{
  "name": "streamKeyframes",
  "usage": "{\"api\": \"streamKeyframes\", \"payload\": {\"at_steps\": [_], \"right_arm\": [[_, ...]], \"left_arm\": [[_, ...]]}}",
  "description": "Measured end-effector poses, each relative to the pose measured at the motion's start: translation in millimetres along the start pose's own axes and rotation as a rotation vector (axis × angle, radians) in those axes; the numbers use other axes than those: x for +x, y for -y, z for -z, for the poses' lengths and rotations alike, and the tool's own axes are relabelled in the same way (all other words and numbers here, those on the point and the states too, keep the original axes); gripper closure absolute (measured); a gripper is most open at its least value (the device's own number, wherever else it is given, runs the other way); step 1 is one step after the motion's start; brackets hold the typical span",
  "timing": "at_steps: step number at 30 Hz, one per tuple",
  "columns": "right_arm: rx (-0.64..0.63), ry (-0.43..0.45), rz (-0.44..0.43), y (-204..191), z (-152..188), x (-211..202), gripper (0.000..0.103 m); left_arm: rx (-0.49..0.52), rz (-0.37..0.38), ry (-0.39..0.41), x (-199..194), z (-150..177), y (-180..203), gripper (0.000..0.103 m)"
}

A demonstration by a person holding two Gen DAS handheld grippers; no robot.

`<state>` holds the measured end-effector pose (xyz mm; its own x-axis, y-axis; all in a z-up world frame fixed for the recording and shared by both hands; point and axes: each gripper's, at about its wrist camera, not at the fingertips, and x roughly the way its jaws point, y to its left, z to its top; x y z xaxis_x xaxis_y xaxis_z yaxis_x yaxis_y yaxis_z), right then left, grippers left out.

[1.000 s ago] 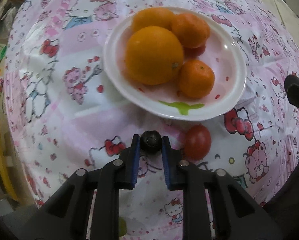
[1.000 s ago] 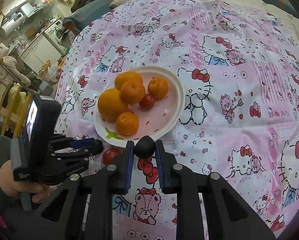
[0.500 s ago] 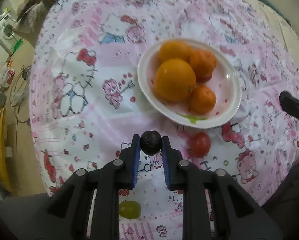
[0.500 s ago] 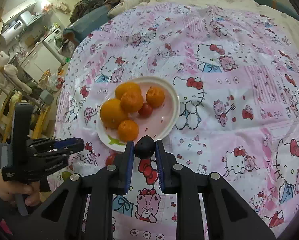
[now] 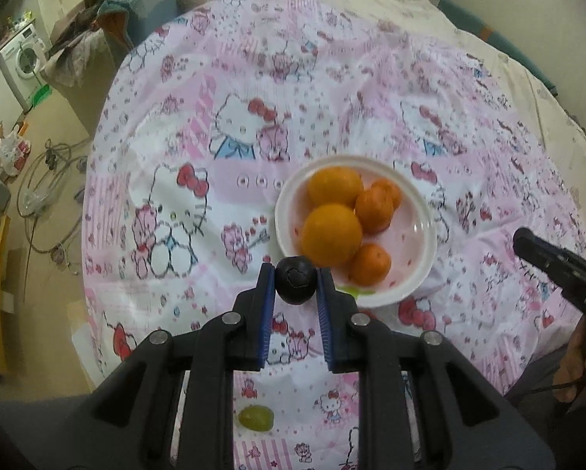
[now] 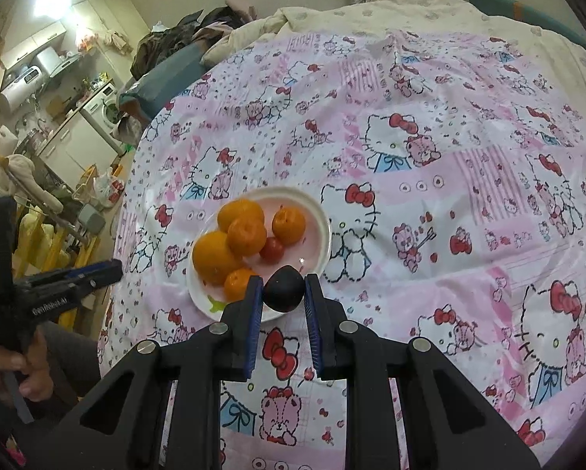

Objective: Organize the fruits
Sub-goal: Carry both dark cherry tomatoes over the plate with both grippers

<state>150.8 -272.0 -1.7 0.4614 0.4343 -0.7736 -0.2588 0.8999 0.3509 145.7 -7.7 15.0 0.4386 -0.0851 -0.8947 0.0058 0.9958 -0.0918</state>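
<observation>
The white plate [image 6: 324, 231] holds five orange fruits and one red fruit [image 6: 272, 250]. One green grape [image 5: 255, 418] lies on the desk's pink cartoon cloth [image 6: 469, 180]. The left gripper [image 5: 295, 280] clamps one dark round fruit [image 5: 295, 279]; the right gripper [image 6: 282, 289] pinches one dark plum [image 6: 283, 288]. A washing machine [image 5: 22, 60] stands behind.

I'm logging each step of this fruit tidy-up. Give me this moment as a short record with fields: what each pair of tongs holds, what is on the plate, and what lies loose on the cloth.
left tongs: shut on a dark round fruit
right tongs: shut on a second dark fruit
plate: white; five orange citrus fruits, one small red fruit
loose on tablecloth: green grape, near edge, below left tongs
</observation>
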Motion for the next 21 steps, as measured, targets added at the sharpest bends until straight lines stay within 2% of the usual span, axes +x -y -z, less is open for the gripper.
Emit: {"api": "streamKeyframes", "payload": {"at_steps": [13,21], "right_arm": [[-0.038,0.042,-0.015,3.9,-30.1,7.3,0.081],[-0.096,0.003,0.023,10.5,-49.0,33.9,0.081]], "left_arm": [[0.075,-0.005,0.012,11.7,-34.7,16.5,0.086],[0.076,0.013,-0.043,46.6,-53.3,27.0,0.086]]}}
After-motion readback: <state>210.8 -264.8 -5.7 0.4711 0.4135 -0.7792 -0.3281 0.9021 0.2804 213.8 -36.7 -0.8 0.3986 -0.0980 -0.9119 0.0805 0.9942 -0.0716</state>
